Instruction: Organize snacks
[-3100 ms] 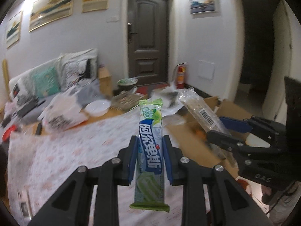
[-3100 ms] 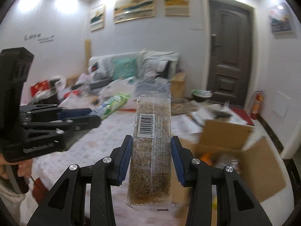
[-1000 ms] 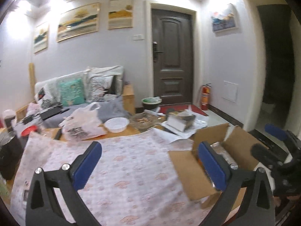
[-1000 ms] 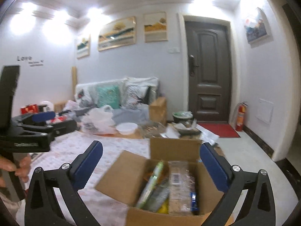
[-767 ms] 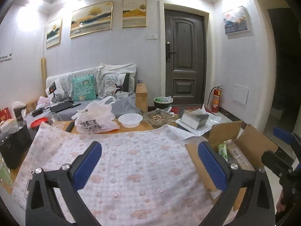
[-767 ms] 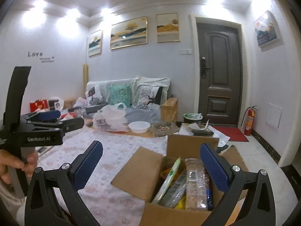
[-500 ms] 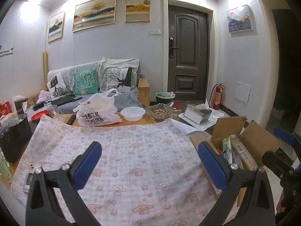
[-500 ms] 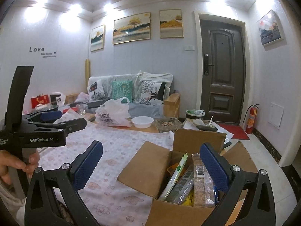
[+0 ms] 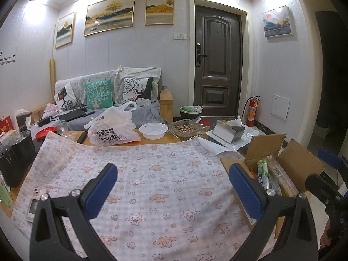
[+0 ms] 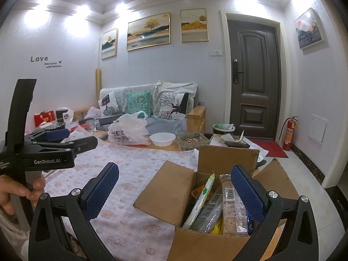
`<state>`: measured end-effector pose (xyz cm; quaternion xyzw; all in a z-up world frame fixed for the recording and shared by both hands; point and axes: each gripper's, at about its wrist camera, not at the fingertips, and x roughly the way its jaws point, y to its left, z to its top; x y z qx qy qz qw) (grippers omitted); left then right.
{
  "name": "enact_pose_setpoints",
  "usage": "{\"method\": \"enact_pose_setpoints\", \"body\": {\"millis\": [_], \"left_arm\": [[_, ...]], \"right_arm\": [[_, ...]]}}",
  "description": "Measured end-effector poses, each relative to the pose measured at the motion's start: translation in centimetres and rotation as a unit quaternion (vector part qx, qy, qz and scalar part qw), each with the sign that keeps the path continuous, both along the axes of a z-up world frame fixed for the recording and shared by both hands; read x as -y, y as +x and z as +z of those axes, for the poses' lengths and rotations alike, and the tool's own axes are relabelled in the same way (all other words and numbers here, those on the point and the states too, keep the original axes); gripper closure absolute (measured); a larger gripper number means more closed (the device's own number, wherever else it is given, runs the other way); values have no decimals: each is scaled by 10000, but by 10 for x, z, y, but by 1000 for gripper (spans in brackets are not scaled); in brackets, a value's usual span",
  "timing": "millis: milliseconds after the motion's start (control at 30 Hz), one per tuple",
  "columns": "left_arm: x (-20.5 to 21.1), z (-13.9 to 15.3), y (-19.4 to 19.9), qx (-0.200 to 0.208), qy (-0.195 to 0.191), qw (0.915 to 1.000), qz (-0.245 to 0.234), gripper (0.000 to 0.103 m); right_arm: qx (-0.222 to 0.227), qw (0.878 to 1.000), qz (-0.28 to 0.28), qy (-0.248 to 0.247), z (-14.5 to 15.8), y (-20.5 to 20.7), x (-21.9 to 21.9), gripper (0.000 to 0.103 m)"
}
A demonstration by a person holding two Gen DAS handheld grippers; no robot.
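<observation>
The left gripper (image 9: 173,186), black with blue ribbed pads, has its two fingers spread wide and nothing between them; it hovers above the white tablecloth with pink cartoon prints (image 9: 152,174); the right gripper (image 10: 175,187), of the same make, is also spread wide and empty, and it hovers over the near edge of the open brown cardboard box (image 10: 171,187); in the right wrist view a hand (image 10: 13,193) holds the handle of the left gripper at the left side.

The snacks are inside the box, which stands at the right end of the cloth with its flaps open; a long green and white wrapped bar (image 10: 201,198) leans against the left inner wall; just beside it stands a clear packet of brown grain bar with a barcode label (image 10: 231,208); more packets lie between and under them, but I cannot tell what they are.

Behind the cloth rest a white plastic bag with dark print (image 9: 113,130), a white round bowl (image 9: 153,130) and a glass ashtray (image 9: 187,128).
</observation>
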<state>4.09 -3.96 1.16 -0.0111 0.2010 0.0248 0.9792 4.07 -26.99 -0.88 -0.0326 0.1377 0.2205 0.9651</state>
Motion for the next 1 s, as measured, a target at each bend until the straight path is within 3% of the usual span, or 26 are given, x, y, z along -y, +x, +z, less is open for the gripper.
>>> {"method": "enact_pose_setpoints", "body": {"millis": [1000], "left_arm": [[0,0,0,-1,-2,10000,2,1]], "right_arm": [[-1,10000,-3,5,0,0,3,0]]}}
